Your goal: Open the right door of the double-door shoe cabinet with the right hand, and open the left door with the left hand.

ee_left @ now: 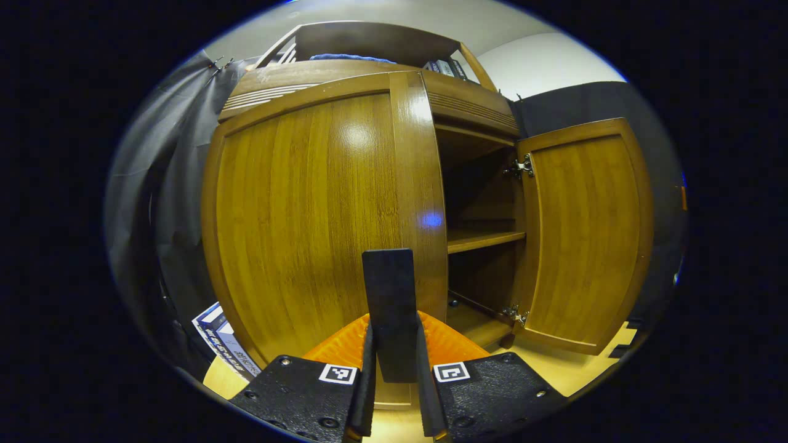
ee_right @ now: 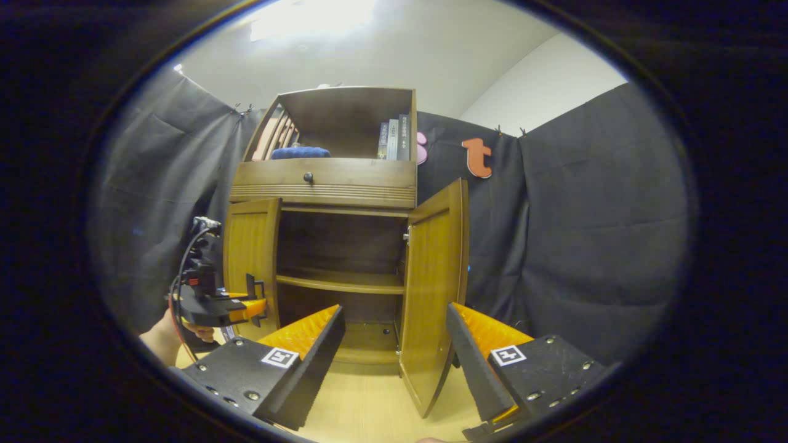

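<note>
The left door point(ee_left: 320, 215) of the shoe cabinet point(ee_right: 323, 183) is the piece in play. In the left gripper view its broad panel spreads from 9 to 12 o'clock above the fingers, and its free vertical edge, the long axis that matters, rises straight up at 12 o'clock from the left gripper point(ee_left: 394, 369). A dark upright handle point(ee_left: 389, 307) near the foot of that edge sits between the fingers, which look closed tight on it from both sides. In the right gripper view this door stands partly swung out at 9 o'clock, with the left gripper point(ee_right: 255, 303) at its lower edge and a hand point(ee_right: 166, 341) behind it.

The right door point(ee_right: 434, 289) is already swung wide, edge-on just above the right gripper point(ee_right: 394, 351), whose fingers are spread far apart and hold nothing. Inside, a bare shelf point(ee_right: 338, 282) shows.

By my judgement the left hand is the one engaged; the remaining pull should arc the handle outward toward 9 o'clock, away from the hinge-side frame.
</note>
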A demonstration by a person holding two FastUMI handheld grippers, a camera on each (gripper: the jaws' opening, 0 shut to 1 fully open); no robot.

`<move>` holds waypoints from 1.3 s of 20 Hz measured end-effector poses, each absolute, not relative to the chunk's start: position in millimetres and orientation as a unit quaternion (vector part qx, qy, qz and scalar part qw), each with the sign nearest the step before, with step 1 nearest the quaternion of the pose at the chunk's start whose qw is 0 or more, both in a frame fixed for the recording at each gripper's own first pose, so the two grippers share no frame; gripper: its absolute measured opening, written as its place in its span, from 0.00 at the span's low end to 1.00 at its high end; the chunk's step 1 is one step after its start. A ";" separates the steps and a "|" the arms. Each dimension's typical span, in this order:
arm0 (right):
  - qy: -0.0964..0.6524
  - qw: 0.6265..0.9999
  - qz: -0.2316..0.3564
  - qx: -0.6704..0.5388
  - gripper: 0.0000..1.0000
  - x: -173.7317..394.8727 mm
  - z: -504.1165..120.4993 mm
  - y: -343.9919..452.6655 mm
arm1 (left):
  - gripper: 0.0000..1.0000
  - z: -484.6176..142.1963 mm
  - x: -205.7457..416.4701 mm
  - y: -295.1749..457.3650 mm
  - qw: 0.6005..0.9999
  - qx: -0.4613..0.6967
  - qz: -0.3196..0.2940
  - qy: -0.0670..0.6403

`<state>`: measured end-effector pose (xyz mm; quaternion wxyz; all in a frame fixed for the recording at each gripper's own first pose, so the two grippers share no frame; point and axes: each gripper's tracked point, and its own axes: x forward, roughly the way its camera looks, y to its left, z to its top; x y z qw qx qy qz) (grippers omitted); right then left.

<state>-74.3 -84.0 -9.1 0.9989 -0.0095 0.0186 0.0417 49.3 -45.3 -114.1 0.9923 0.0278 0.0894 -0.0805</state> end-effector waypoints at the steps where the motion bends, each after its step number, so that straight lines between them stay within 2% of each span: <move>1: 0.018 0.999 0.048 -0.008 0.98 -73.2 -9.5 -80.2 | 0.32 -112.6 40.4 -42.4 0.992 0.021 -0.085 0.091; 10: 0.029 0.998 0.054 0.009 0.98 -63.4 -26.1 -74.2 | 0.31 -103.7 -13.4 -12.1 0.991 0.021 -0.096 0.095; 26: 0.041 0.997 0.067 0.019 0.98 -66.5 -55.5 -56.0 | 0.31 -94.2 -55.6 31.8 0.993 0.013 -0.073 0.097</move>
